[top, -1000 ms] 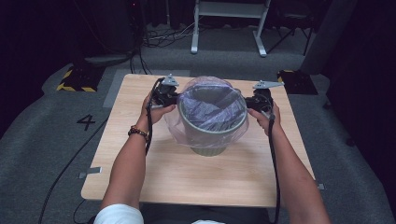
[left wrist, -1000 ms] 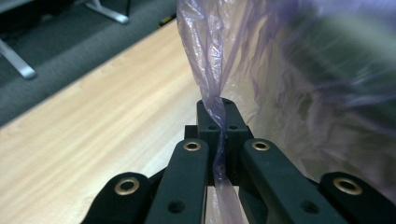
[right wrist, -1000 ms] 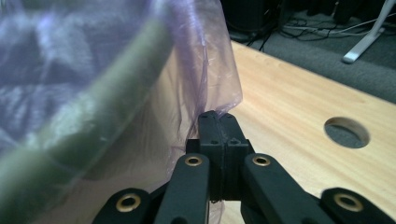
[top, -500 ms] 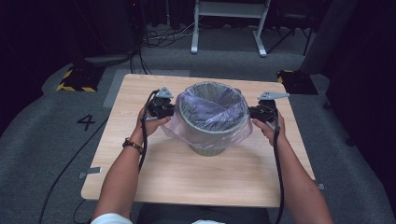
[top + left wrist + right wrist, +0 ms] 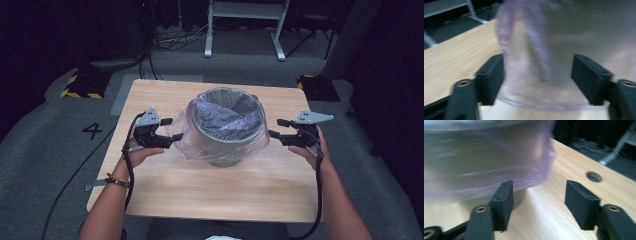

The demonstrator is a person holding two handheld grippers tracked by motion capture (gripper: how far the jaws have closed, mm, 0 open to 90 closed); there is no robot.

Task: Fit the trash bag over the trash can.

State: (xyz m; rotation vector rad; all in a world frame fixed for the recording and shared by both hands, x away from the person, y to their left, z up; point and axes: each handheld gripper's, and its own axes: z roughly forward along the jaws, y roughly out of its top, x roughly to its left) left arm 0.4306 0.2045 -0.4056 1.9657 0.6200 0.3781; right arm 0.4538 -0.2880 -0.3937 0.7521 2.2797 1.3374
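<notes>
While a "4" [image 5: 93, 131] marks the floor, the bin [image 5: 226, 131] and its plastic liner [image 5: 187, 142] bear no readable writing. Both the left gripper [image 5: 170, 136] and right gripper [image 5: 276, 128] have just been opening; their jaws stand apart, pressing on nothing, though liner hangs loosely between the left pair.

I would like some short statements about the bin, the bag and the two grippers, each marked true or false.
1. The bin stands upright on the table. True.
2. The bag lies flat on the table beside the bin. False: it lines the bin and hangs over its rim.
3. The left gripper is shut on the bag. False: its jaws have just been opening; in the left gripper view the loose bag edge hangs between them, unpinched.
4. The right gripper has its jaws apart with nothing between them. True: they have just been opening.
5. Both grippers are above the bin's mouth. False: one is at each side of it.
</notes>
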